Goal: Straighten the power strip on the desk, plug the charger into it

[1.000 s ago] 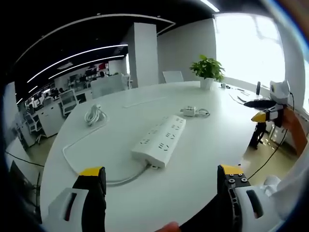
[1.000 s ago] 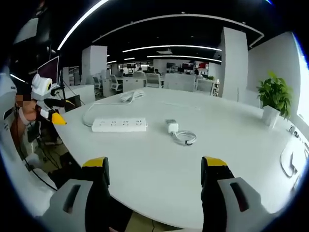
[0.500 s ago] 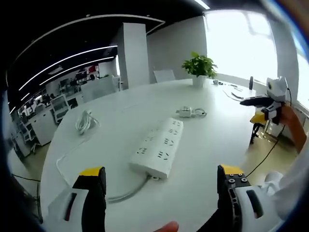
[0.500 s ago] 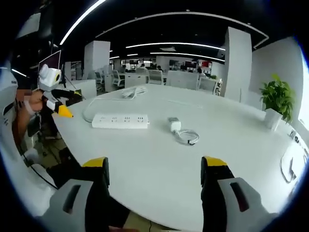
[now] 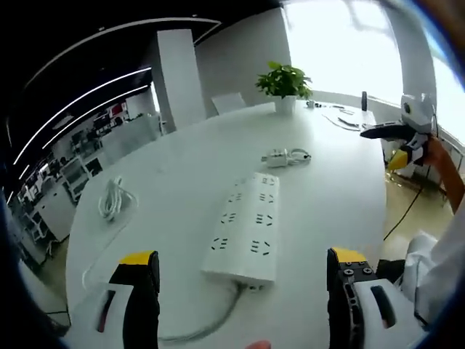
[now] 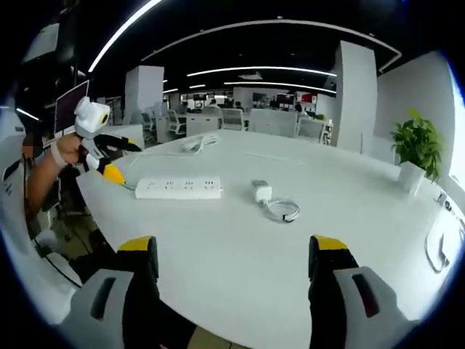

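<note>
white power strip (image 5: 243,236) lies askew mid-desk, charger (image 5: 278,155) just beyond it. both grippers, left gripper (image 5: 243,298) and right gripper (image 6: 229,283), hover with jaws spread, holding nothing. a careless nudge could drag its cable (image 5: 218,320) and skid it.

The bench (image 5: 341,196) is plain glossy white, and the power strip (image 5: 245,231) lying on it is white too, patterned with rows of small dark socket slots. Its cable (image 5: 209,326) is white, as is the coiled bundle (image 5: 110,201). The charger (image 6: 260,192) is white with a pale grey-white cord (image 6: 283,209). The left gripper (image 5: 242,298) has black jaws with yellow tips and white-grey bodies; the right gripper (image 6: 232,287) has the same colours. The potted plant (image 5: 282,81) has bright green leaves in a white pot. The ceiling is black with thin white light strips.
</note>
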The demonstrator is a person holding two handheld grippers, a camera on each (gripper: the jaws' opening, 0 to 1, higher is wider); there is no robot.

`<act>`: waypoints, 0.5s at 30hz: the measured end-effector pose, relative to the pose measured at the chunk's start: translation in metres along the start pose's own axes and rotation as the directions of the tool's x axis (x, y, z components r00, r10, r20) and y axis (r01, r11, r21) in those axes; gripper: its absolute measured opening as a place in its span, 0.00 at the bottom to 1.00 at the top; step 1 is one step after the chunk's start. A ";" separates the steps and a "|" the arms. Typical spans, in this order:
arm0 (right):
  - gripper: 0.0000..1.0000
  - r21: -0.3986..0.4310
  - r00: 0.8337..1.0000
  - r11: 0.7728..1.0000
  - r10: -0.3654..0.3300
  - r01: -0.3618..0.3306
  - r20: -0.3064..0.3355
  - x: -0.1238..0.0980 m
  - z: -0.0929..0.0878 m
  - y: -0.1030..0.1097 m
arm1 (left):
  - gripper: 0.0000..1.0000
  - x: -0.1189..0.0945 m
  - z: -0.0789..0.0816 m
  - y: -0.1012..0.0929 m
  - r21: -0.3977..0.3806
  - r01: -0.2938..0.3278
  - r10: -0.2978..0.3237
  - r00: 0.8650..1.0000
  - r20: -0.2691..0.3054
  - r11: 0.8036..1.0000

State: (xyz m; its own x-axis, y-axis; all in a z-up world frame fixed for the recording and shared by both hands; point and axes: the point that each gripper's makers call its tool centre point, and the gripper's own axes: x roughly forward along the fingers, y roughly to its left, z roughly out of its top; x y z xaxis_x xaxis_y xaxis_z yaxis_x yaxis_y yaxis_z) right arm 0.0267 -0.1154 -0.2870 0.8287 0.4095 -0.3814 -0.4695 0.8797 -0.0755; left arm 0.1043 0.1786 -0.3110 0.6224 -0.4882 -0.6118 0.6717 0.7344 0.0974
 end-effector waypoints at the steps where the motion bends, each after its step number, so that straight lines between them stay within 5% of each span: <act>1: 0.83 -0.001 1.000 1.000 0.000 0.000 0.001 0.000 0.000 0.000 | 0.96 0.003 0.001 0.001 0.004 0.004 -0.004 1.000 -0.006 1.000; 15: 0.82 0.011 1.000 1.000 0.004 -0.004 -0.001 0.003 -0.004 0.000 | 0.95 0.052 0.002 -0.003 0.039 0.140 -0.134 0.984 -0.115 0.989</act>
State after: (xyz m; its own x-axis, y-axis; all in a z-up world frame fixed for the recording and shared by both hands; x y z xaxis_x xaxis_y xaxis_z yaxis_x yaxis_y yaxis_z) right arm 0.0281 -0.1155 -0.2915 0.8266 0.4130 -0.3824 -0.4696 0.8805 -0.0642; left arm 0.1354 0.1499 -0.3413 0.4764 -0.5250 -0.7053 0.7672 0.6401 0.0417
